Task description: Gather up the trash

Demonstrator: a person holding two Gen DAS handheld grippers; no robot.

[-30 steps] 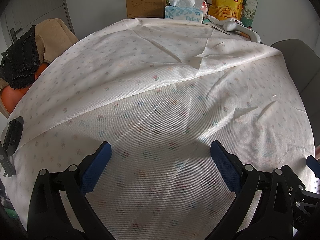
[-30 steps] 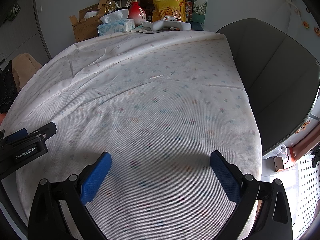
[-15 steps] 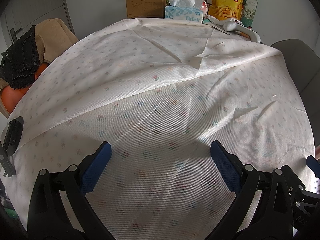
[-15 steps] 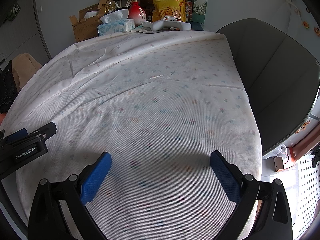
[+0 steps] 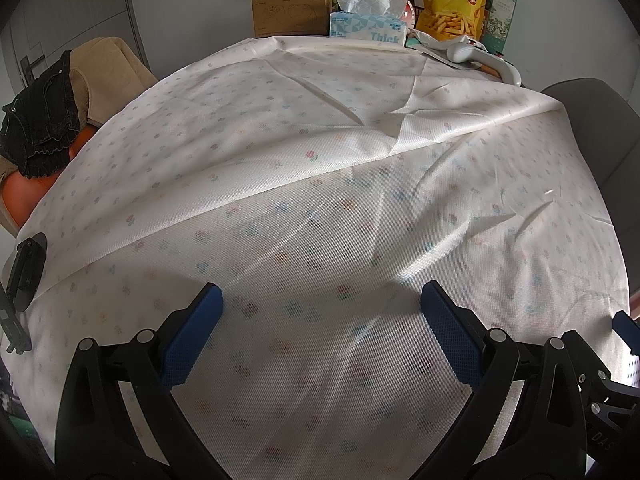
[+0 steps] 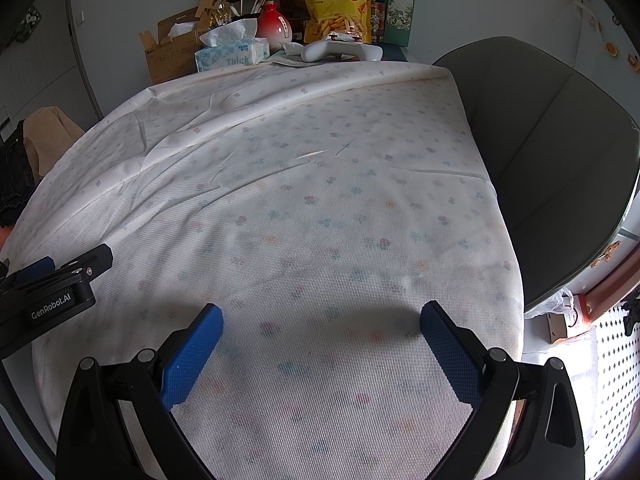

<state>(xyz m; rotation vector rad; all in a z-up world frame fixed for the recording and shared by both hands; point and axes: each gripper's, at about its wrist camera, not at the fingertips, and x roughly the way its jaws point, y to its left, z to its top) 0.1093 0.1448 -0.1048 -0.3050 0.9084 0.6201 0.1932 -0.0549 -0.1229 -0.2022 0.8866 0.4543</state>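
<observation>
While both grippers hang wide open, the flowered tablecloth (image 5: 320, 184) lies spread over the table.

The left gripper (image 5: 320, 320) and right gripper (image 6: 320, 332) hold nothing. At the far edge stand a cardboard box (image 5: 290, 14), yellow snack bag (image 5: 454, 2) and tissue box (image 5: 368, 26).

Right gripper (image 6: 320, 330), jaws wide apart, above floral tablecloth (image 6: 320, 208) beside grey chair (image 6: 552, 152).

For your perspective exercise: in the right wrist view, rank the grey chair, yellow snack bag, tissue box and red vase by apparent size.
1. Grey chair
2. Yellow snack bag
3. Tissue box
4. Red vase
The chair sits nearer the camera, which exaggerates it.
</observation>
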